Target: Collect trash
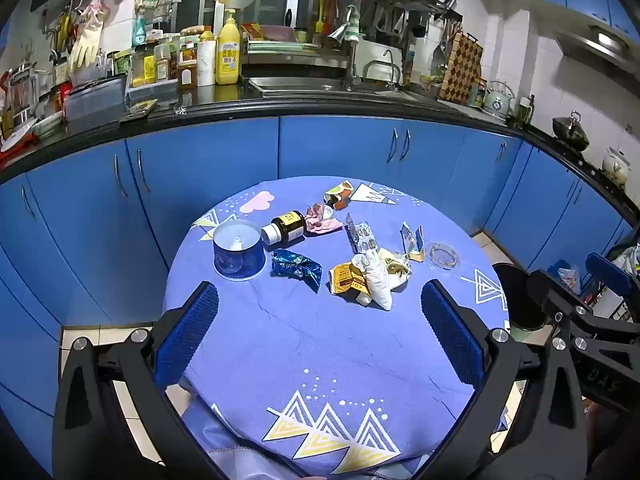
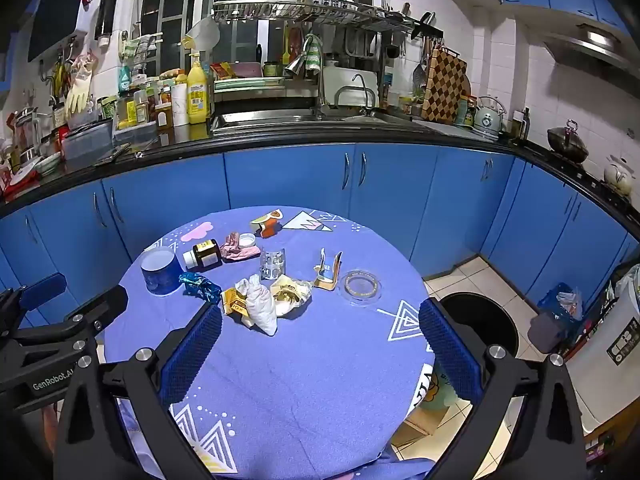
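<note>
- Left gripper (image 1: pixel 320 320): fingers wide, holding nothing, above the table (image 1: pixel 320 360).
- Right gripper (image 2: pixel 320 344): likewise wide and empty.
- Trash: brown bottle (image 1: pixel 285 227), blue wrapper (image 1: pixel 297 267), white pouch (image 1: pixel 375 280), perhaps cloth, mid-table.
- Black bin (image 2: pixel 484 320) beside the table.

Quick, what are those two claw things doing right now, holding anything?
Left gripper: wide open, holding nothing, above the table.
Right gripper: wide open, holding nothing, above the same table.

On the desk (image 1: pixel 320 360): one brown bottle (image 1: pixel 285 227), one blue tub (image 1: pixel 238 249), one clear lid (image 1: pixel 441 256), one blister pack (image 1: pixel 362 237), roughly six crumpled wrappers.
</note>
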Demonstrator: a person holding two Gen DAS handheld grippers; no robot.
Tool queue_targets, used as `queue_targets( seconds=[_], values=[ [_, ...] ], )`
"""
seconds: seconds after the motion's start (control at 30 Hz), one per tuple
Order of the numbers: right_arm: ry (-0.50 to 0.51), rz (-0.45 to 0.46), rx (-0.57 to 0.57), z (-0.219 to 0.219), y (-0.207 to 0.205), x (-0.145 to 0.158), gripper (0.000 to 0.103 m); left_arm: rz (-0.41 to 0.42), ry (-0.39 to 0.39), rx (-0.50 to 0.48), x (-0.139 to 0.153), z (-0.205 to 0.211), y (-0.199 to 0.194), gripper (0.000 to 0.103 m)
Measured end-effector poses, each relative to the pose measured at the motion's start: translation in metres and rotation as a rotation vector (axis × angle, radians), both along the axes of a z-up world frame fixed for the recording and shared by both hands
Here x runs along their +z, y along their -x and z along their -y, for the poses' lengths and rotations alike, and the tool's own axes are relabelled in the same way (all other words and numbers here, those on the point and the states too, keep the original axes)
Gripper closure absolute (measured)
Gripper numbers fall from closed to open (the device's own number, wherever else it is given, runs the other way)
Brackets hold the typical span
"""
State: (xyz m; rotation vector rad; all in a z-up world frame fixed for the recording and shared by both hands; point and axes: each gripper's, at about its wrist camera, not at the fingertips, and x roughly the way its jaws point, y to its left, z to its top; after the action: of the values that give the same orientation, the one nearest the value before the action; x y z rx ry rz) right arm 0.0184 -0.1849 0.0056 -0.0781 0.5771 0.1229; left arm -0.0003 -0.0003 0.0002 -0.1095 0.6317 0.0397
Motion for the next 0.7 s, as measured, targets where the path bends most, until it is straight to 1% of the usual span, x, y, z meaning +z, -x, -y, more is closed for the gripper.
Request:
queue_targets(
  seconds=[0.27,0.53,0.7],
  values=[
    [0.002,-0.002,-0.001,0.0002,0.0006,0.0006,0.007,-0.001,-0.003,-0.005,-0.0001,0.0047,0.0015,0.003],
    [0.005,-0.005,0.000,-0.0002,0.0015,0.0000,0.007,-0.003,0.009,-0.004,0.0023,0.0000,0.0013,0.003],
    [0.005,-0.007,0.002,0.0012,0.0018,0.0009,0.007,-0.001,0.002,-0.010,-0.0041,0.0022,0.0035,0.003]
  ],
)
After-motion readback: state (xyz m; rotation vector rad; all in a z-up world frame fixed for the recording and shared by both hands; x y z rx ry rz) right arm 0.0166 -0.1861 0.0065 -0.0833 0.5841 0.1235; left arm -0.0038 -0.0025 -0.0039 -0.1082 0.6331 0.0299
